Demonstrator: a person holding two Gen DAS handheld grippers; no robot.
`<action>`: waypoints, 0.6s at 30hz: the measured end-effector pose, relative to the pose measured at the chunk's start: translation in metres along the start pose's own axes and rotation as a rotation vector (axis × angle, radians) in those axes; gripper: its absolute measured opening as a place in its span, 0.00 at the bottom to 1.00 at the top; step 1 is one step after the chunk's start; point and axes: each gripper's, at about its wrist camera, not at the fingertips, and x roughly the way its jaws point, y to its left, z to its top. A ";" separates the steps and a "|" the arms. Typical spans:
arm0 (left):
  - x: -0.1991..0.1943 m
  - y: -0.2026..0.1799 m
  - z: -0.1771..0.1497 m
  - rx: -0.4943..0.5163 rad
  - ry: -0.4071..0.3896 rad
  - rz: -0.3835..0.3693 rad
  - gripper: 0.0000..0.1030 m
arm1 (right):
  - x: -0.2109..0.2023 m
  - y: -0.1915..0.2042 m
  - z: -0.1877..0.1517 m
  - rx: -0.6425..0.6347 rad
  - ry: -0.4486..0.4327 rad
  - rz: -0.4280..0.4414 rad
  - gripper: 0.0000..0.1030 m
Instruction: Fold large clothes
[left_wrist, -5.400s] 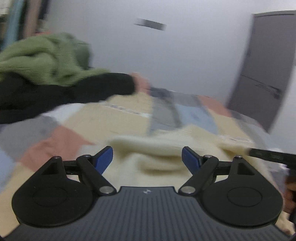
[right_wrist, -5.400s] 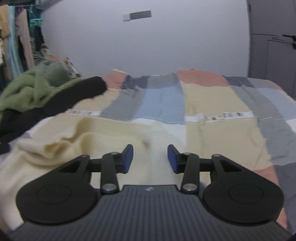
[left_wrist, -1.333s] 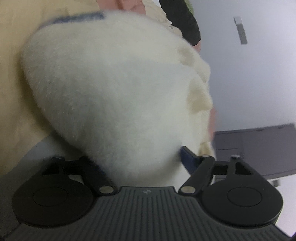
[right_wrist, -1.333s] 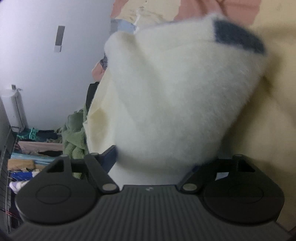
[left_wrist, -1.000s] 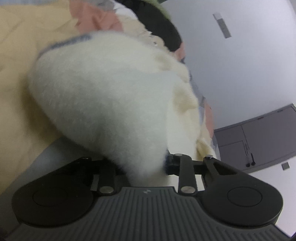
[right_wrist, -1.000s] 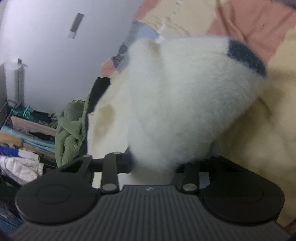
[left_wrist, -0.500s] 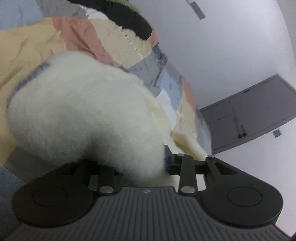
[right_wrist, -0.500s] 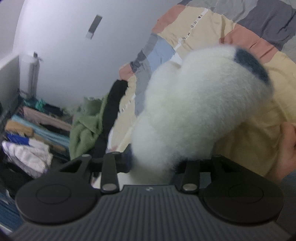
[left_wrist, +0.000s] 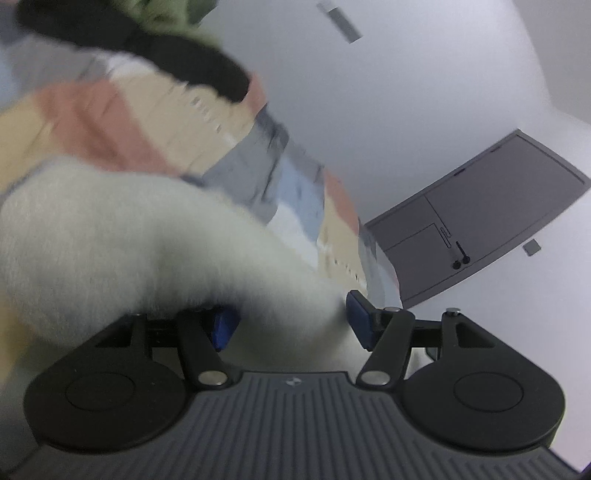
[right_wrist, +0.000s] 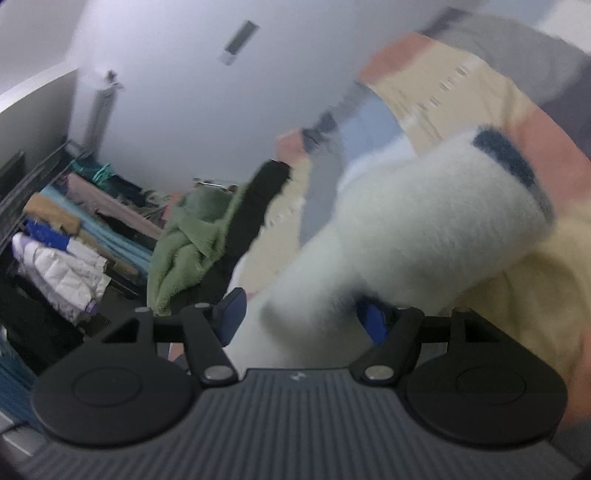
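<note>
A fluffy white fleece garment (left_wrist: 129, 240) fills the lower left of the left wrist view, and its edge lies between the jaws of my left gripper (left_wrist: 291, 317). Those jaws are opening, and the blue pads stand apart without pinching the fleece. In the right wrist view the same garment (right_wrist: 424, 221) shows a dark blue patch (right_wrist: 506, 155) at its far end. My right gripper (right_wrist: 301, 314) is opening too. Its left pad is clear of the fleece and its right pad is brushed by it. The picture is blurred.
A patchwork bedspread (left_wrist: 110, 122) in peach, cream, grey and blue lies under the garment. A black garment (left_wrist: 184, 62) and a green fleece (right_wrist: 192, 236) are heaped at the bed's far side. Stacked clothes (right_wrist: 62, 258) sit on shelves at left. A grey door (left_wrist: 480, 214) is beyond the bed.
Both grippers were shut on the white fleece; their jaws have now spread and the fleece sits loose between them. Both views have risen and rolled, showing more bed and wall.
</note>
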 end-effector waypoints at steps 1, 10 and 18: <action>0.008 -0.004 0.006 0.032 0.000 0.007 0.66 | 0.008 0.004 0.006 -0.022 -0.002 0.007 0.73; 0.084 -0.007 0.039 0.259 -0.005 0.000 0.68 | 0.089 0.003 0.033 -0.218 -0.011 -0.144 0.70; 0.148 0.029 0.064 0.249 -0.008 0.016 0.69 | 0.149 -0.012 0.040 -0.375 -0.001 -0.193 0.69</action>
